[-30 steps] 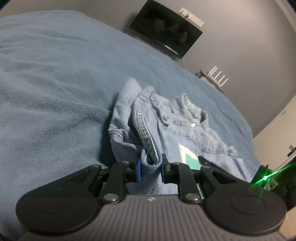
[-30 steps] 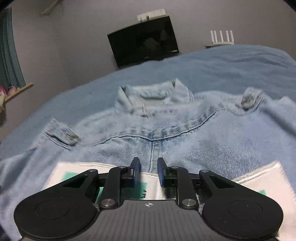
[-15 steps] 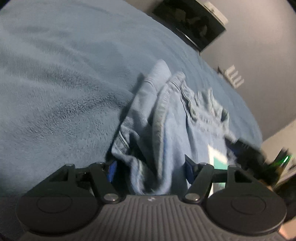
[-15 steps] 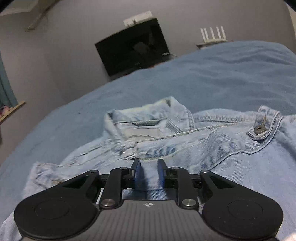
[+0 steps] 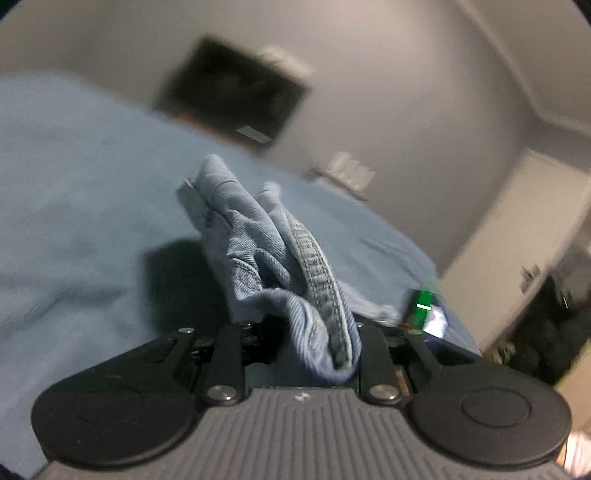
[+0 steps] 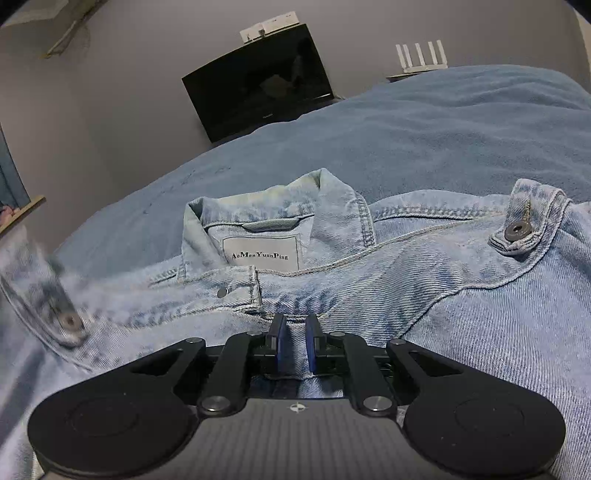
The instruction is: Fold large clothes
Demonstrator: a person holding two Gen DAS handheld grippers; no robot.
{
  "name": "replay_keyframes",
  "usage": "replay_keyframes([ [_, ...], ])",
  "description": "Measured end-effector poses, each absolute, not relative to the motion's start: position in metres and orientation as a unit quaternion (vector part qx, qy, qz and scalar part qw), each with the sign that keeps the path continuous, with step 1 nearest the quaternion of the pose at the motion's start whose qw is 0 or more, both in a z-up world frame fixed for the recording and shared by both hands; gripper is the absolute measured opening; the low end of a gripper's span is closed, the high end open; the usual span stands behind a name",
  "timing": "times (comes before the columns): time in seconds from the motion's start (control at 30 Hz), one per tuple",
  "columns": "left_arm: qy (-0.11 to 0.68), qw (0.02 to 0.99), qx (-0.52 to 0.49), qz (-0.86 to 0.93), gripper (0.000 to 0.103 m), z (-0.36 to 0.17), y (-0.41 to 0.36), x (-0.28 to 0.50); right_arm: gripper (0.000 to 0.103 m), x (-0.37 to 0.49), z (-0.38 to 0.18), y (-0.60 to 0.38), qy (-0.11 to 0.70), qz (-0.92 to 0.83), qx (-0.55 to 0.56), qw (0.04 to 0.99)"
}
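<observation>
A blue fleece blanket covers the bed. Beyond its far edge a dark, switched-off television stands against the grey wall, with a white power strip mounted just above it. To the television's right, a white router with four upright antennas sits on a small shelf.

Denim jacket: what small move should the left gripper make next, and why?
Probably carry the lifted fabric across toward the collar. The left gripper holds a bunch of the denim jacket raised above the blue blanket, while the right gripper pins the middle.
</observation>
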State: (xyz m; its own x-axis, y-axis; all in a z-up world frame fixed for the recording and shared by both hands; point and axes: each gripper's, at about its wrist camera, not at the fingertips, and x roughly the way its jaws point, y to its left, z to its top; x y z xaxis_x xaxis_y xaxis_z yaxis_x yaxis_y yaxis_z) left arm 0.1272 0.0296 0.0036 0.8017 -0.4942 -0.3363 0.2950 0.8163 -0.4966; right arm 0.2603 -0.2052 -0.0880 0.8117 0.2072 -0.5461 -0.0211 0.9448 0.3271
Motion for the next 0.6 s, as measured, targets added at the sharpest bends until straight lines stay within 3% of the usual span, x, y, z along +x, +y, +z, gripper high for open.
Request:
replay_keyframes([
  [0.1,0.216,0.927,-0.185,-0.246,0.019,0.019,0.001,0.124,0.012,0.242,-0.072,-0.221,0.300,0.063,0.174,0.936],
  [0.2,0.222,0.918,-0.192,-0.268,0.019,0.028,-0.022,0.129,0.023,0.203,-0.044,-0.251,0.285,0.054,0.181,0.940],
  [0.33,0.222,0.918,-0.172,-0.280,0.019,0.036,-0.058,0.136,0.023,0.156,-0.026,-0.283,0.321,0.078,0.151,0.932],
  [0.4,0.224,0.918,-0.157,-0.287,0.019,0.038,-0.078,0.139,0.024,0.138,-0.023,-0.312,0.327,0.082,0.218,0.916],
  [0.43,0.223,0.918,-0.149,-0.291,0.019,0.038,-0.088,0.139,0.034,0.133,-0.022,-0.329,0.320,0.090,0.272,0.903],
  [0.47,0.224,0.918,-0.138,-0.296,0.019,0.038,-0.097,0.138,0.059,0.131,-0.021,-0.344,0.308,0.103,0.331,0.886],
  [0.53,0.222,0.920,-0.112,-0.302,0.019,0.037,-0.115,0.137,0.091,0.134,-0.021,-0.364,0.281,0.131,0.421,0.852],
  [0.57,0.219,0.922,-0.101,-0.303,0.019,0.036,-0.123,0.134,0.099,0.140,-0.022,-0.368,0.277,0.154,0.450,0.835],
  [0.6,0.218,0.922,-0.096,-0.304,0.019,0.035,-0.128,0.133,0.100,0.150,-0.024,-0.369,0.280,0.177,0.475,0.815],
])
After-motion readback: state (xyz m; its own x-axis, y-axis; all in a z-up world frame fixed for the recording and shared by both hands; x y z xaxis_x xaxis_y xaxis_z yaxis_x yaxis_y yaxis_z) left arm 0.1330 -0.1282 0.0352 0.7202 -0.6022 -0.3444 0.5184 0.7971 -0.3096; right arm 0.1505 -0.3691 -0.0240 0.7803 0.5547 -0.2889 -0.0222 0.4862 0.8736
